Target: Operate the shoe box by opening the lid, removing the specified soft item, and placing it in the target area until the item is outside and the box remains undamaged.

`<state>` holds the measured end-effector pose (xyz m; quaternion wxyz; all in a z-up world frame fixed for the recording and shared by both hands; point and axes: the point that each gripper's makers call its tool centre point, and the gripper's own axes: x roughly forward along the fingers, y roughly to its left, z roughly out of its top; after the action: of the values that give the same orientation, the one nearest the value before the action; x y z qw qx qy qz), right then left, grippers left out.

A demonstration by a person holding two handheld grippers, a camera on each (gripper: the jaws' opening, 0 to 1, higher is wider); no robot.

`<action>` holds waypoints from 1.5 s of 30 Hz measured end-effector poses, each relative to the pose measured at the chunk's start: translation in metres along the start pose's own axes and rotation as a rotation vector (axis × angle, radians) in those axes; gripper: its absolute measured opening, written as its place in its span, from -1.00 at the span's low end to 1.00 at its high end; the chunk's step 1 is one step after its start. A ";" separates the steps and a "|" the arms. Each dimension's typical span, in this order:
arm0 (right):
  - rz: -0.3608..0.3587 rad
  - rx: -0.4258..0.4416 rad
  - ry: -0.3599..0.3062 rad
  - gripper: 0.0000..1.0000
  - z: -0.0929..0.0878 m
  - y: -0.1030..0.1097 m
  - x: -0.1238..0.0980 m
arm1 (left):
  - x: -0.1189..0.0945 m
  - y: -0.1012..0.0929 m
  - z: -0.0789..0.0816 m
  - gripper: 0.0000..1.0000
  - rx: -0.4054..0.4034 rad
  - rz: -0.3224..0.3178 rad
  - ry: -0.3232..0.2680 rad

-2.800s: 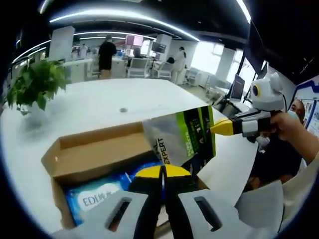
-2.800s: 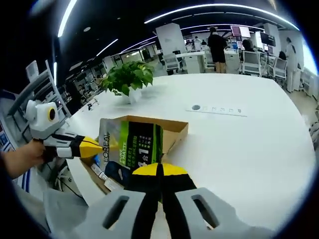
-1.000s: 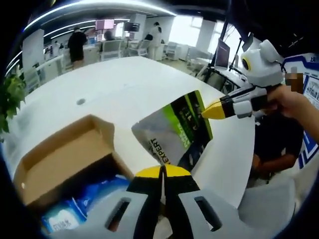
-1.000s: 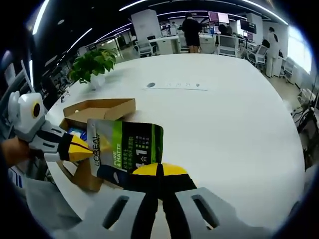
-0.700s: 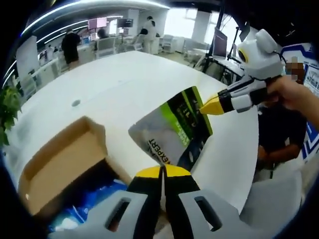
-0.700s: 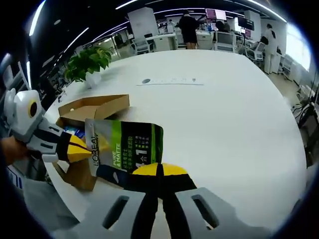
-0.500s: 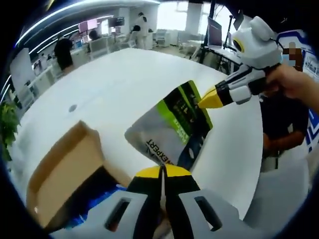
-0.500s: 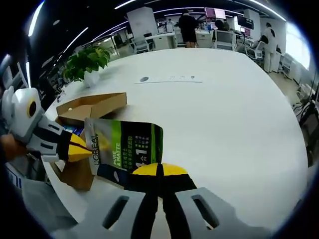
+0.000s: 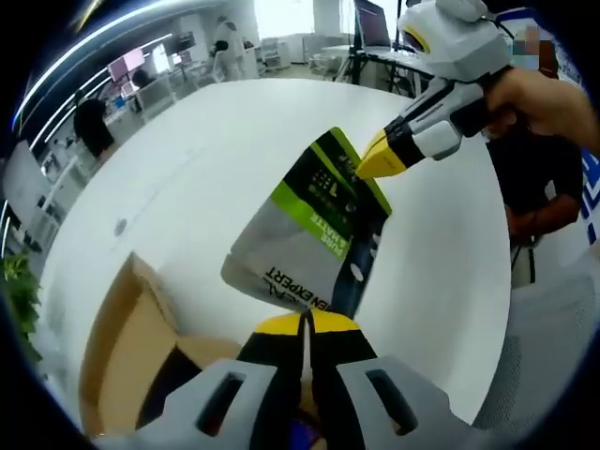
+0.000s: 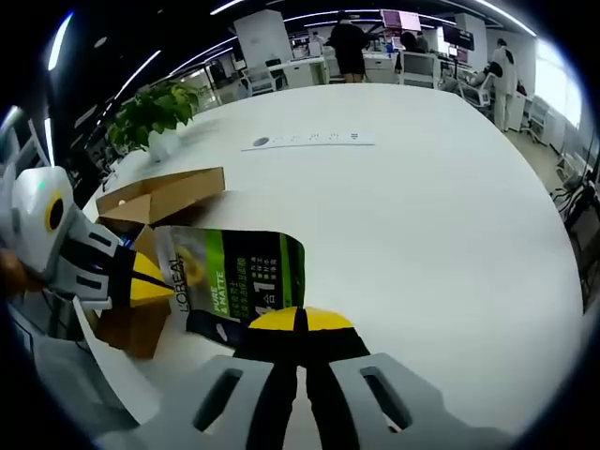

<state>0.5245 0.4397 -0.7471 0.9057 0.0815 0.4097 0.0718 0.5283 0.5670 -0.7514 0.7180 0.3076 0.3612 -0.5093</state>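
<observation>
While both grippers grip it, the green and silver pouch [image 9: 319,234] hangs stretched between them above the white table [image 9: 216,178], outside the shoe box [image 9: 127,366]. The left gripper [image 9: 305,323] has its yellow-tipped jaws pressed together on the pouch's lower dark edge, and the right gripper [image 9: 375,159], held by a hand [image 9: 544,89], pinches the opposite top edge. In the right gripper view the same pouch [image 10: 234,281] spans from the right gripper [image 10: 300,323], clamped on its bottom edge, to the left gripper [image 10: 141,281] at its left side.

Compared with 2.8 s ago, when the pouch stood right over the open box, it now lies further right of it, over bare tabletop. The box [image 10: 155,202] sits to the left with its lid open; its blue contents are probably still inside, though they are barely visible now. A potted plant [image 10: 150,112] stands at the far left of the table, and people stand in the far office.
</observation>
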 end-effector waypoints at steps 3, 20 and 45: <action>-0.001 -0.003 -0.006 -1.00 -0.002 -0.003 0.003 | 0.004 0.001 0.000 -1.00 0.039 0.012 0.018; 0.005 -0.018 -0.031 -1.00 -0.002 -0.011 0.025 | 0.023 0.010 -0.004 -1.00 0.207 0.028 0.107; -0.037 0.027 -0.010 -1.00 -0.013 -0.022 0.048 | 0.030 0.014 -0.010 -1.00 0.293 0.058 0.152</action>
<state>0.5477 0.4288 -0.7953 0.9077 0.0866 0.4076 0.0491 0.5467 0.5639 -0.7804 0.6505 0.4567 0.3273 -0.5110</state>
